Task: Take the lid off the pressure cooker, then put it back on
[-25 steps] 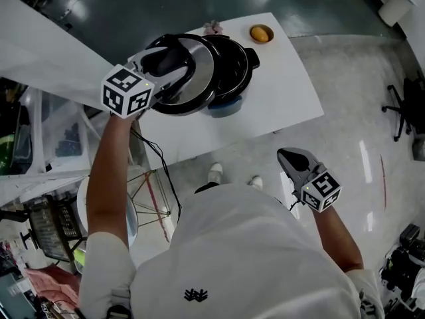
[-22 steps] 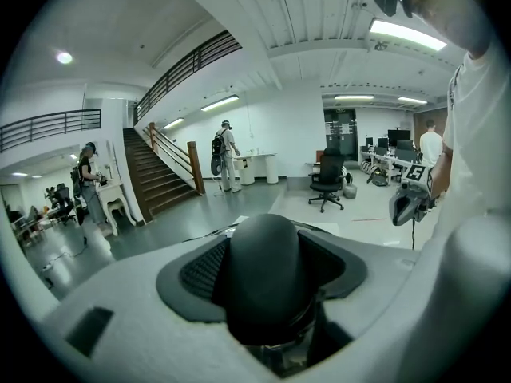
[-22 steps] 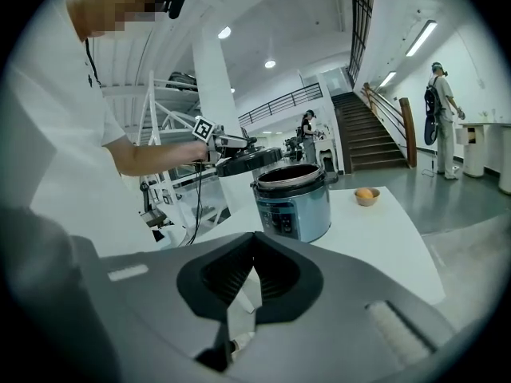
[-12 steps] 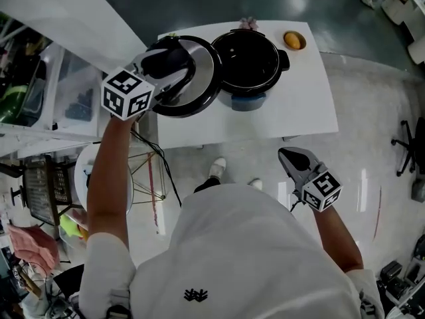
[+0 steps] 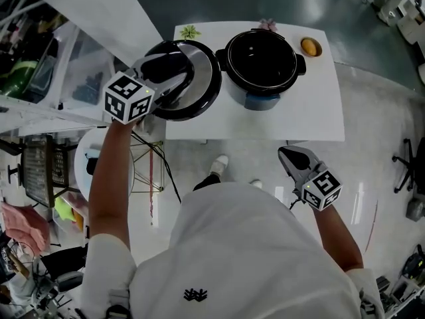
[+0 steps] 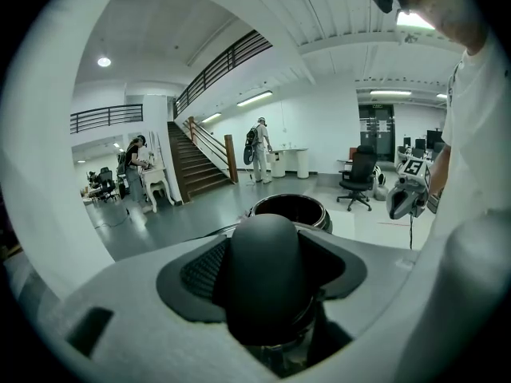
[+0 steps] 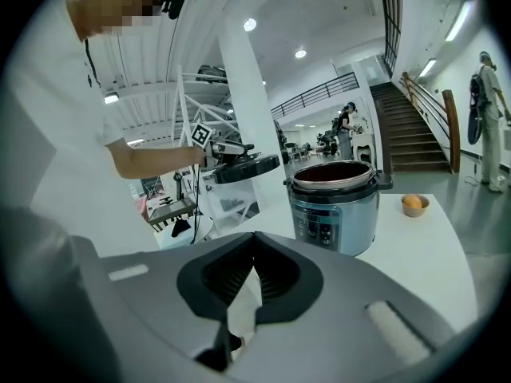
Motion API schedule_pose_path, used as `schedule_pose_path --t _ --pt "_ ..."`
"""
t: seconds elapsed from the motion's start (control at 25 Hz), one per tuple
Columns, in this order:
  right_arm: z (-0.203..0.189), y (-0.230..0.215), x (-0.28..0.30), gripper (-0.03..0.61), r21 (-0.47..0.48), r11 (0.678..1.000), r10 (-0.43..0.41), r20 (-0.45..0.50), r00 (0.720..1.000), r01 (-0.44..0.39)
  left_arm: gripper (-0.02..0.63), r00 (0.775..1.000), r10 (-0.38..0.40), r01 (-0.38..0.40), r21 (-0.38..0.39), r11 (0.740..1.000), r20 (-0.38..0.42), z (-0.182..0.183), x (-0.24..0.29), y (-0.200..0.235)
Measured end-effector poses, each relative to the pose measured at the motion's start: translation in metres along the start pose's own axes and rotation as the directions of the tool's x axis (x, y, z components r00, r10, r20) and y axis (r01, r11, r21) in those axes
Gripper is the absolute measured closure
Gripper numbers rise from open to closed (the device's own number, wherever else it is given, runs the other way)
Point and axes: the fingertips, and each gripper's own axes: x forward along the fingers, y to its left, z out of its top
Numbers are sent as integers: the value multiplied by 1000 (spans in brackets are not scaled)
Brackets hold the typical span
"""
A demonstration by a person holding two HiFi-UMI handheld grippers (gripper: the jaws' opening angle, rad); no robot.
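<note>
My left gripper [image 5: 164,70] is shut on the black knob [image 6: 263,270] of the steel lid [image 5: 194,85]. It holds the lid in the air over the left end of the white table [image 5: 312,108], just left of the pot. The pressure cooker [image 5: 262,62] stands open on the table, its dark inner pot showing; the right gripper view shows its blue-grey body [image 7: 339,210] with the lid [image 7: 239,167] to its left. My right gripper [image 5: 293,158] hangs near my body, short of the table's front edge, shut with nothing in it.
A small bowl with an orange [image 5: 309,46] sits at the table's far right corner, and a green scrap [image 5: 190,32] and a pink one [image 5: 268,24] lie along the far edge. Shelving and a wire rack [image 5: 46,178] crowd the floor left of the table.
The lid has moved left off the pot in my left gripper and now hangs beside it instead of overlapping its rim. My right gripper has stayed low near my body.
</note>
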Motion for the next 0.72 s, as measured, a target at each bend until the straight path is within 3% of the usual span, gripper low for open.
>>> schedule_pose_path --t 0.72 --pt "-2 13 18 566 -3 1000 -31 -43 999 31 325 999 39 -41 -67 997 -38 -94 11 1"
